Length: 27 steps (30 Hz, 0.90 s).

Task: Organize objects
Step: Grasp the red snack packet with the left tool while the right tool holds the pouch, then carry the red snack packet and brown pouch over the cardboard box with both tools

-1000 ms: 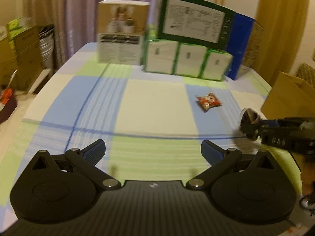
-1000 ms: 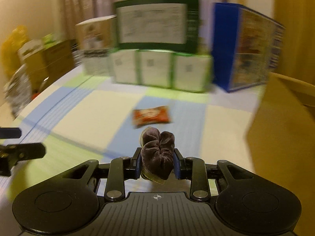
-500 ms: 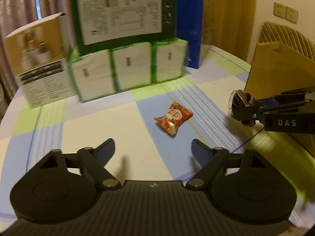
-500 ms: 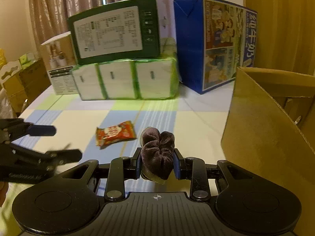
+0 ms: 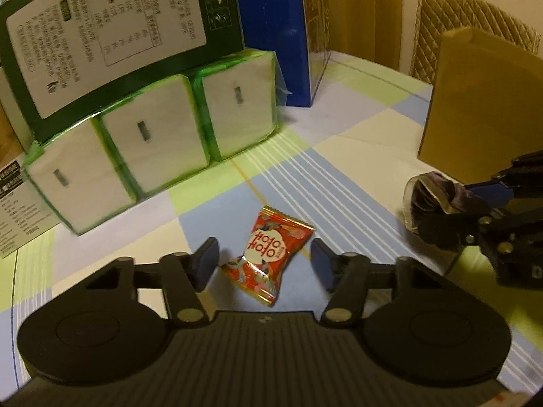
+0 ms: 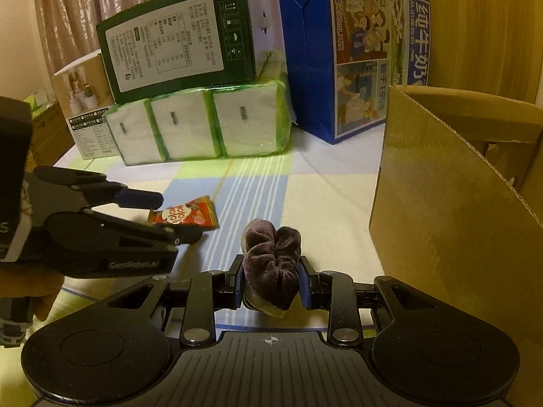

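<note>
Red snack packet (image 5: 269, 259) lies flat on the table (image 5: 339, 183), directly between the left gripper (image 5: 264, 266) jaws, which are spread wide, one each side of it; packet's long axis runs obliquely across the gap. Right gripper (image 6: 271, 286) is clamped on a dark plush bundle (image 6: 271, 264), beside the cardboard box (image 6: 451, 210); left is judged nearer the packet
</note>
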{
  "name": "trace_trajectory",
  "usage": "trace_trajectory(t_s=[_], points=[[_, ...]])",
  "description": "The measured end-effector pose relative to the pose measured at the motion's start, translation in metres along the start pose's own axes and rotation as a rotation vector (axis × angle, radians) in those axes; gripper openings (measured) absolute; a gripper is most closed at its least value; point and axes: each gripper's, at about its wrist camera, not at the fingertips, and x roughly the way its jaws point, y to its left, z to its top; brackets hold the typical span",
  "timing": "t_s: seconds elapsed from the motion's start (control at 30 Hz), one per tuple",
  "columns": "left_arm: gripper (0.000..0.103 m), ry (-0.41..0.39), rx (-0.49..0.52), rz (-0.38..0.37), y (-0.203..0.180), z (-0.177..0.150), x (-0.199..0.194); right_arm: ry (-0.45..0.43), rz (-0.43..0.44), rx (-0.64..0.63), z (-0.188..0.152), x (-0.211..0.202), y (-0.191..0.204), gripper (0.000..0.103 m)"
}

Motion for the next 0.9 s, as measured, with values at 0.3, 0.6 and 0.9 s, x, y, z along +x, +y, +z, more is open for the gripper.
trace_trajectory(t_s=[0.3,0.6,0.9], points=[[0.023,0.067,-0.07,0.04,-0.018,-0.021,-0.029,0.007,0.018,0.004,0.0,-0.003,0.001,0.028],[0.021,0.089,-0.235,0.108,-0.049,-0.075,-0.106,0.03,0.077,0.006,-0.006,-0.028,0.019,0.028],[0.021,0.054,-0.349,0.171,-0.059,-0.085,-0.182,0.059,0.098,0.034,-0.033,-0.086,0.034,0.028]])
